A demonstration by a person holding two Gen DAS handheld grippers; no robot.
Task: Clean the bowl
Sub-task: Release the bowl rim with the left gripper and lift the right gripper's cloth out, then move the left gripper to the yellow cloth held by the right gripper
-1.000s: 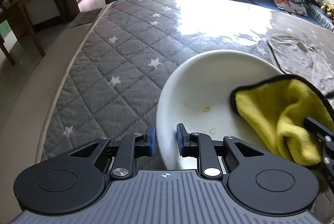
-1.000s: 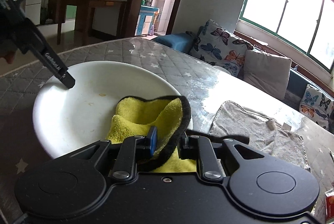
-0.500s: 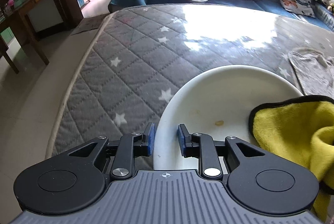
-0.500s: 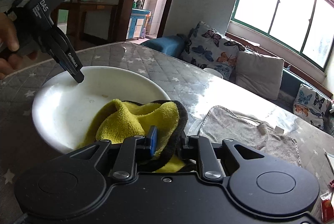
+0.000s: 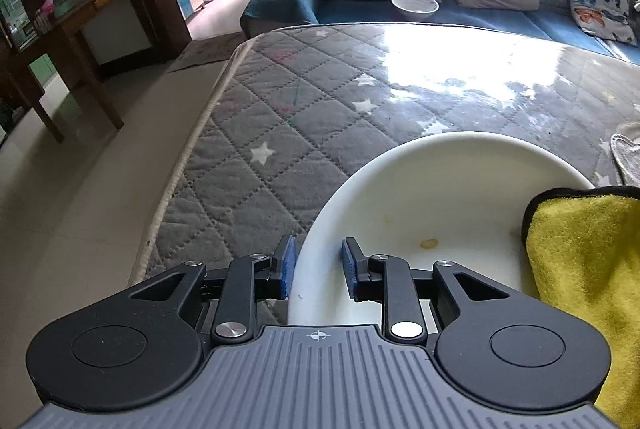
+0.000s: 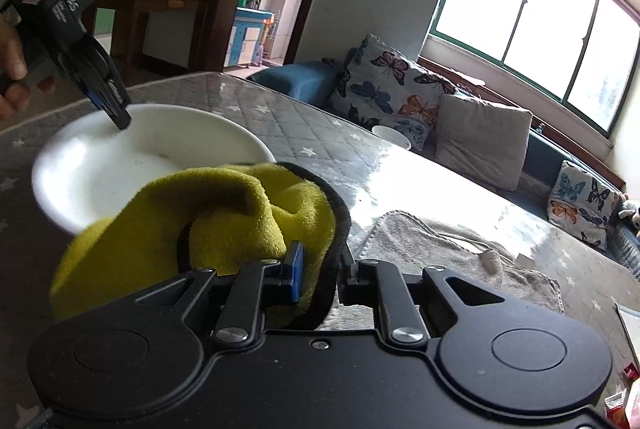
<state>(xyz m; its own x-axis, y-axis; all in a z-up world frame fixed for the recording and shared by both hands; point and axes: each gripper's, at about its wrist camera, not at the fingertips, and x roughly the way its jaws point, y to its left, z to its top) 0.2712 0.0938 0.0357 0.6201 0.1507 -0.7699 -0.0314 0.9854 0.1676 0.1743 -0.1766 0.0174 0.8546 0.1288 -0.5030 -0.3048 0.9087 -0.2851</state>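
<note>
A wide white bowl [image 5: 440,197] stands on the grey star-quilted table [image 5: 300,117], with a small food speck [image 5: 430,243] on its floor. My left gripper [image 5: 318,267] is shut on the near-left rim, one blue pad outside the wall and one inside. From the right wrist view the same left gripper [image 6: 118,117] bites the far rim of the bowl [image 6: 120,169], a hand behind it. My right gripper [image 6: 320,269] is shut on a bunched yellow cloth [image 6: 224,221] with a black edge. The yellow cloth [image 5: 580,289] hangs over the bowl's right side.
A grey towel [image 6: 460,257] lies flat on the table right of the bowl. The table's left edge [image 5: 188,165] drops to a tiled floor. A small white bowl [image 5: 414,5] sits on the blue sofa beyond the table. A wooden desk [image 5: 80,41] stands far left.
The yellow cloth, spread on the bowl's floor before, is now bunched and drawn up toward my right gripper. The bowl has slid away from the grey towel with my left gripper on its rim.
</note>
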